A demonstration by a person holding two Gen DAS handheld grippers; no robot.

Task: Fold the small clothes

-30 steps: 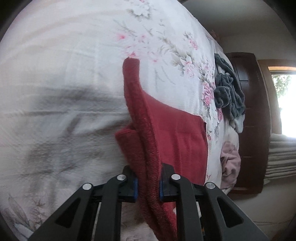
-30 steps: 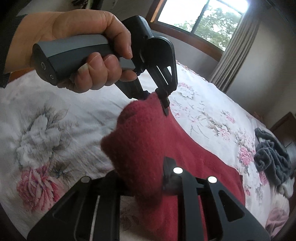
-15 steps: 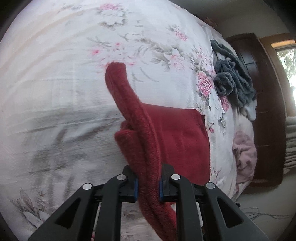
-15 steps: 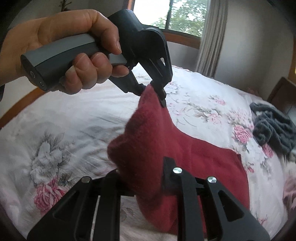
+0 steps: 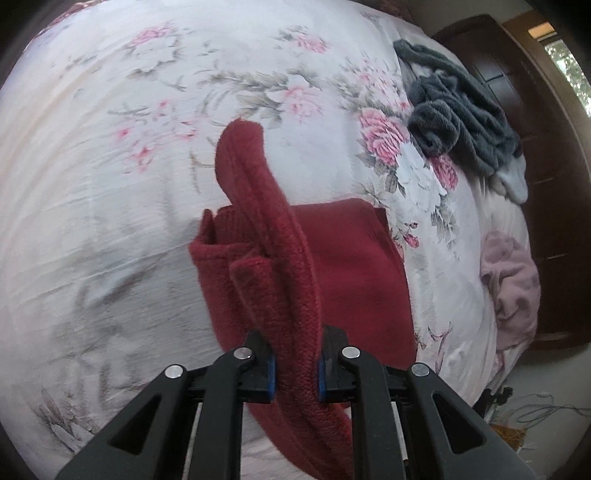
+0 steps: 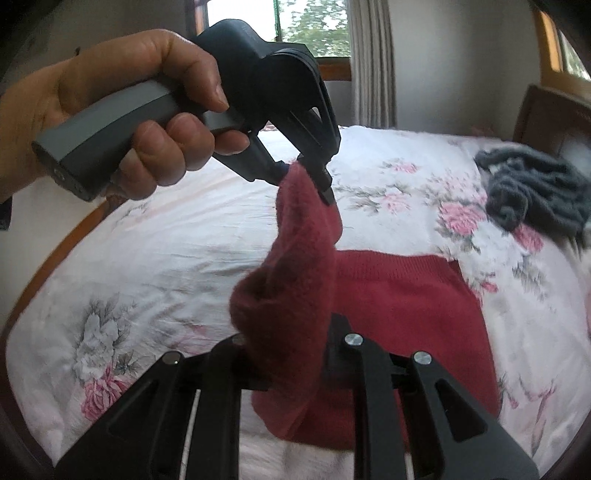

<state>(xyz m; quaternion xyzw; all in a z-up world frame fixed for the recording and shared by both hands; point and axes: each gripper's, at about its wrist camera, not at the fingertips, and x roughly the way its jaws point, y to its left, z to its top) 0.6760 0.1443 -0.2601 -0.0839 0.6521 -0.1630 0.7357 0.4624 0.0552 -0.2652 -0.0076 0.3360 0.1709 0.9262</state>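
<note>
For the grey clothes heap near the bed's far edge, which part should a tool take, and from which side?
Probably the thick rolled fold of the grey clothes facing the red garment, approached from that side over the open bedspread. It bulges up, so fingers can close across it; the far side hangs over the bed edge.

I get soft daylight from the window [image 6: 310, 22] behind the bed, which blows out to white glare. The bedspread [image 5: 110, 184] reads bright, with faint grey shadows. Fisheye bending curves every edge, dark vignette fills my corners, and the outer floral print smears with motion blur.
</note>
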